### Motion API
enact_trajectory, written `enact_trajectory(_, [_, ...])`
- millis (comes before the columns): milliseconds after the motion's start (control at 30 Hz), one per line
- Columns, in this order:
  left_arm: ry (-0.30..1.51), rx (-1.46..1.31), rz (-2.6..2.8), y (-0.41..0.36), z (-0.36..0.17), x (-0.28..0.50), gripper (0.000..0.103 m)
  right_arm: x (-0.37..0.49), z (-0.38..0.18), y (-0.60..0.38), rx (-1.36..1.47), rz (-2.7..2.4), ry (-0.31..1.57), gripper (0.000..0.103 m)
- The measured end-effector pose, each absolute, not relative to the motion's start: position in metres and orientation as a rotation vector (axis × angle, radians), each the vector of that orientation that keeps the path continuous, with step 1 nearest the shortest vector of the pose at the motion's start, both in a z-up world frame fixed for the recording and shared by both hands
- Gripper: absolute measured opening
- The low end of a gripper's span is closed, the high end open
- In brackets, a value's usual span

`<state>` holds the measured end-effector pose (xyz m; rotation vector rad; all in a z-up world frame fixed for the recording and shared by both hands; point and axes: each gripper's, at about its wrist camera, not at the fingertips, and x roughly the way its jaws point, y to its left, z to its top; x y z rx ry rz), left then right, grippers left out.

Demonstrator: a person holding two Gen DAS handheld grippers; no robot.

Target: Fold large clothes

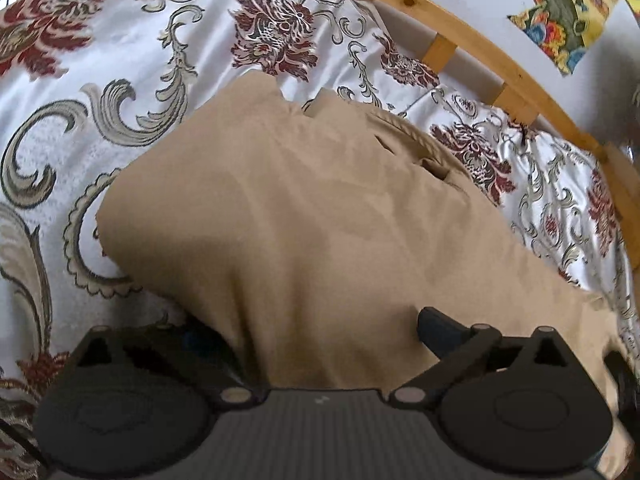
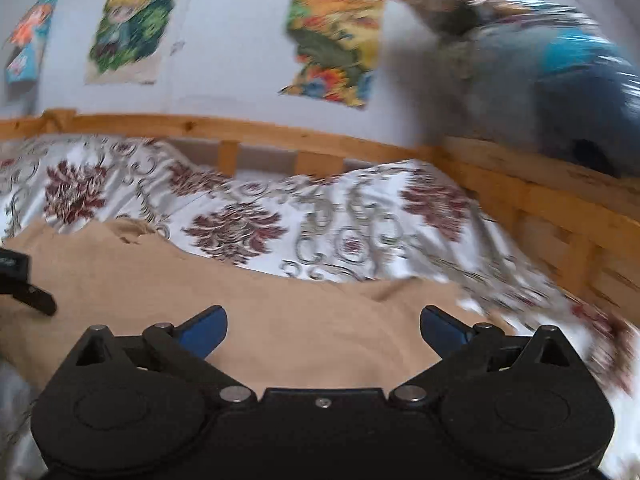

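Note:
A large tan garment (image 1: pixel 304 216) lies partly folded on a floral bedspread (image 1: pixel 120 60). It also shows in the right wrist view (image 2: pixel 248 304). My left gripper (image 1: pixel 316 336) is open, its fingers spread wide, with tan cloth draped between them and over its left finger; the right fingertip (image 1: pixel 436 328) shows. My right gripper (image 2: pixel 324 328) is open and empty just above the garment's near edge, blue fingertips (image 2: pixel 204 332) apart. The left gripper's finger (image 2: pixel 24 284) shows at the left edge of the right wrist view.
A wooden bed rail (image 2: pixel 280 136) runs along the back and right side (image 2: pixel 560 216). Colourful pictures (image 2: pixel 332 40) hang on the white wall. A blue plastic-wrapped bundle (image 2: pixel 560 80) sits on the right rail. The bedspread (image 2: pixel 320 224) extends beyond the garment.

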<state>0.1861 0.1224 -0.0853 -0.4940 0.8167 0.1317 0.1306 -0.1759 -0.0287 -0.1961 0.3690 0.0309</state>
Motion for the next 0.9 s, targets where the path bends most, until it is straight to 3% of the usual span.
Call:
enact_trajectory(333, [0.846,-0.435,0.123,0.118,-0.086,0.195,0.103,0.246,-0.043,-0.147,-0.224,0.017,0.457,0.102])
enact_trajectory(600, [0.845,-0.408,0.106,0.115,-0.088,0.196,0.103,0.247,-0.085,-0.121,-0.363,-0.003,0.477,0.102])
enact_trajectory(900, [0.804,-0.415,0.082,0.119,-0.09,0.189,0.102,0.197,-0.059,-0.133,-0.291,0.05,0.454,0.102])
